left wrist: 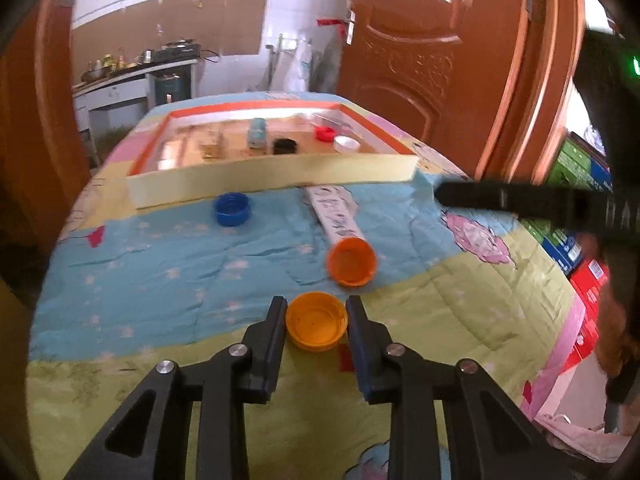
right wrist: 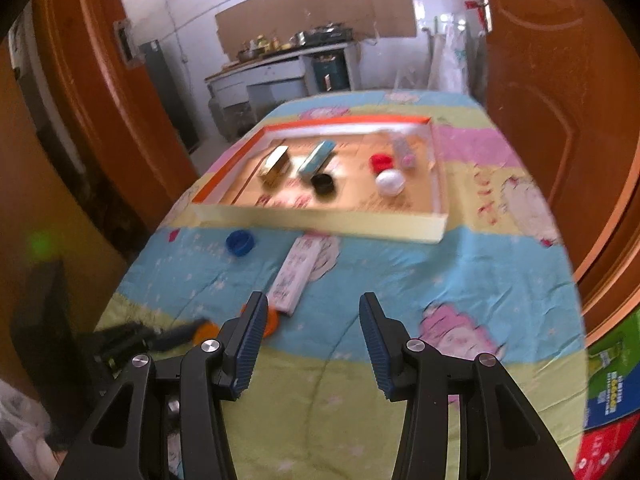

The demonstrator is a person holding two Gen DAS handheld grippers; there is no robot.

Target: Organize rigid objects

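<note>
Three loose caps lie on the quilt (left wrist: 160,272) before the shallow tray (left wrist: 272,186): a blue cap (left wrist: 233,209) at left, then a yellow-orange cap (left wrist: 317,327) between the left gripper (left wrist: 316,312) fingers, spread just beside its rim, and an orange cap (left wrist: 352,261) by a white box (left wrist: 334,216). The right gripper (right wrist: 314,312) hovers spread, holding nothing.

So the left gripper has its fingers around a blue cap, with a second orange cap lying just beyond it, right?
Not quite: the cap between the left gripper fingers is orange, not blue, as the left wrist view shows. The blue cap sits farther off, near the tray. A second orange cap does lie just beyond.
</note>
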